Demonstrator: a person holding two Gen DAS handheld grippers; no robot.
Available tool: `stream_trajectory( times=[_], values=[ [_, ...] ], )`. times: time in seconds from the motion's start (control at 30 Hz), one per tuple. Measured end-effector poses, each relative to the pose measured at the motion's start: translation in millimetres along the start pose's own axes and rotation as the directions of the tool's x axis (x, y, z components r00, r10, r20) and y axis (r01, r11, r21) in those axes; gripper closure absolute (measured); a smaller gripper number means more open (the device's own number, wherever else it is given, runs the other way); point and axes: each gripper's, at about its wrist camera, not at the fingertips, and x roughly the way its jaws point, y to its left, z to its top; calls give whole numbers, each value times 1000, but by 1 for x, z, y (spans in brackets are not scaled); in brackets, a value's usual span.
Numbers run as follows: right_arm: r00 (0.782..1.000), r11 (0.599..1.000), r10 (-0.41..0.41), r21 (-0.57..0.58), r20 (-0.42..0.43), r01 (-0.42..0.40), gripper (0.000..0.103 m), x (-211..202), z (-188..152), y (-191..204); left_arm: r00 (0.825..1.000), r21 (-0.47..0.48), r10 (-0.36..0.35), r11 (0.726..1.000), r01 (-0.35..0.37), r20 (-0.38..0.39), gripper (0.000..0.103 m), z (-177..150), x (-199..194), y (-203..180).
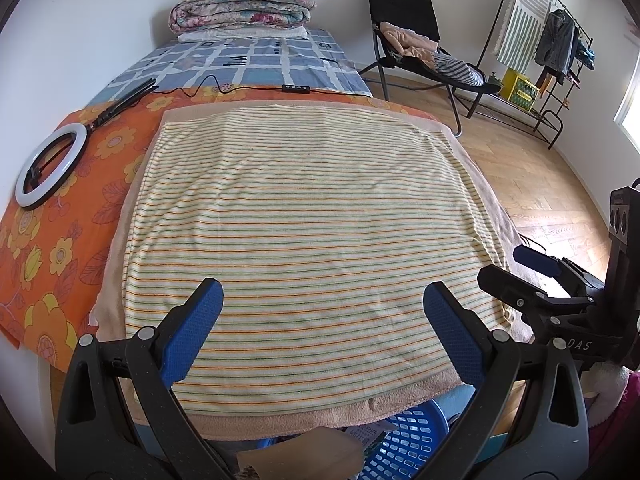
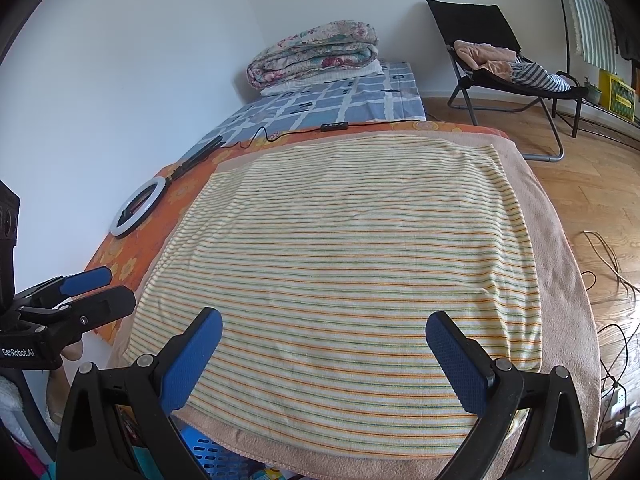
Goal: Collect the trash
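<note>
The left gripper [image 1: 322,316] hangs with its jaws spread wide and nothing between them, over the near end of the striped towel [image 1: 304,216]. The right gripper [image 2: 324,354] is the same: wide apart, empty, over the near end of that towel, just to the right of its partner.

No trash shows anywhere on the towel. The only likely task things lie below the towel's near edge: a blue basket [image 1: 404,436] with some paper or packaging in it, and a brown cardboard-like piece [image 1: 304,454] beside it; what these really are is hard to tell.

Judging from this, the step in hand is searching. Doing it well would mean tipping both cameras down past the towel's near edge before reaching, and closing on one piece at a time.

Counted: two grippers, one striped towel, one basket, one ring light [image 1: 48,168] left of the towel, one folding chair [image 1: 416,48] beyond it.
</note>
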Motion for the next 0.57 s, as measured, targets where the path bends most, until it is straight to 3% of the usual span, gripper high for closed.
stream_trajectory(
  times=[0.57],
  values=[
    [1000, 1000, 0, 13, -18, 0, 0, 3, -2, -1, 999, 67, 43, 997, -44, 24, 1, -6, -2, -5]
  ],
)
